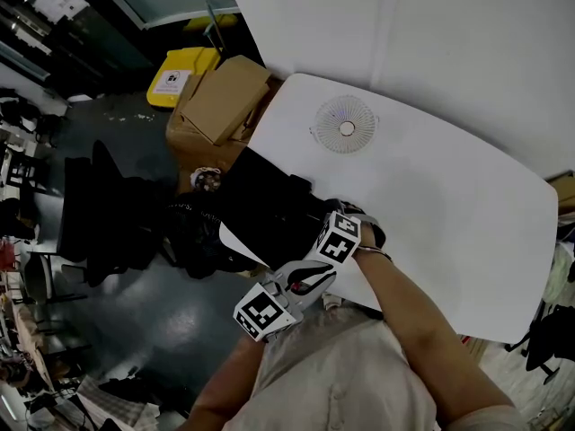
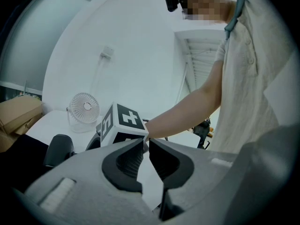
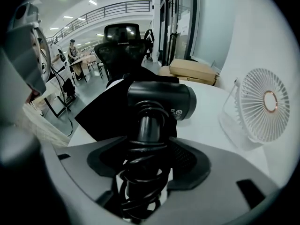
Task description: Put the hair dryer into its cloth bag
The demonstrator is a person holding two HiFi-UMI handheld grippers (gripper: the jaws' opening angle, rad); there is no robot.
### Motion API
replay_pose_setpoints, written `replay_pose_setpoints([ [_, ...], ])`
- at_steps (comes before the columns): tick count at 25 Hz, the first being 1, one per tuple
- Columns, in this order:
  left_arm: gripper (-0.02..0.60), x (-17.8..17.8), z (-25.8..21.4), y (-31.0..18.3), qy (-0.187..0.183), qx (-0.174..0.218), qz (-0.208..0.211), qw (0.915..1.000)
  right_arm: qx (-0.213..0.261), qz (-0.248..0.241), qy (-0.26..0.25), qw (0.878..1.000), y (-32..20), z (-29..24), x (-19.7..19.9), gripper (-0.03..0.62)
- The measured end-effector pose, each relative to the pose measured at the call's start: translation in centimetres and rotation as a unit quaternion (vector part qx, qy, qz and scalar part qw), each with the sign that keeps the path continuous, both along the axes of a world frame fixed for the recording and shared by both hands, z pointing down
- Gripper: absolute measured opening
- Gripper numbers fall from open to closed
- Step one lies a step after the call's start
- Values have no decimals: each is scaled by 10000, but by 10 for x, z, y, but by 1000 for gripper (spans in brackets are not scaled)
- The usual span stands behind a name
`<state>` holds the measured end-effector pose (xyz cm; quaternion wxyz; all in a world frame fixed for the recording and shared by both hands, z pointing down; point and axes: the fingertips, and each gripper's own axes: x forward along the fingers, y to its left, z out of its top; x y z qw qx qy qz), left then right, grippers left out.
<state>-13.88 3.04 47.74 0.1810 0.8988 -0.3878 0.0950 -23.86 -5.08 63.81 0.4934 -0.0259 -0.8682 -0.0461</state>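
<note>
Right gripper view: hair dryer (image 3: 161, 100) sits between right gripper's (image 3: 147, 161) jaws.

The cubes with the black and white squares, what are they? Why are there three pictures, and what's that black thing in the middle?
Those cubes are parts of two tools with two jaws each. A person holds one tool in each hand and grabs things with them instead of with fingers. One picture comes from a camera on the person's head, looking down. The other two come from cameras that ride on the tools and look along their jaws.

On the white table are a small white fan and a black cloth bag. The black thing is a hair dryer, with its cord wound round the handle. The right hand-held gripper has its jaws wide apart, with that handle between them. The left hand-held gripper has its jaws nearly together. I can't tell whether they pinch anything.
</note>
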Motion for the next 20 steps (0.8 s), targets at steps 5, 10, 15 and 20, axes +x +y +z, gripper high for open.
replay_pose_setpoints([
  [5,23,0,1,1,-30,-25,24,10000,10,82,84,9999,-3,2,0,276],
  [10,23,-2,0,3,-66,-12,-9,10000,-223,303,-23,9993,-3,-2,2,268],
  [15,23,-6,3,6,-84,-26,-62,9999,-580,614,-372,9957,1,-9,6,267],
  [20,23,-8,7,6,-93,-62,-54,9999,-998,929,-738,9879,7,-15,13,267],
])
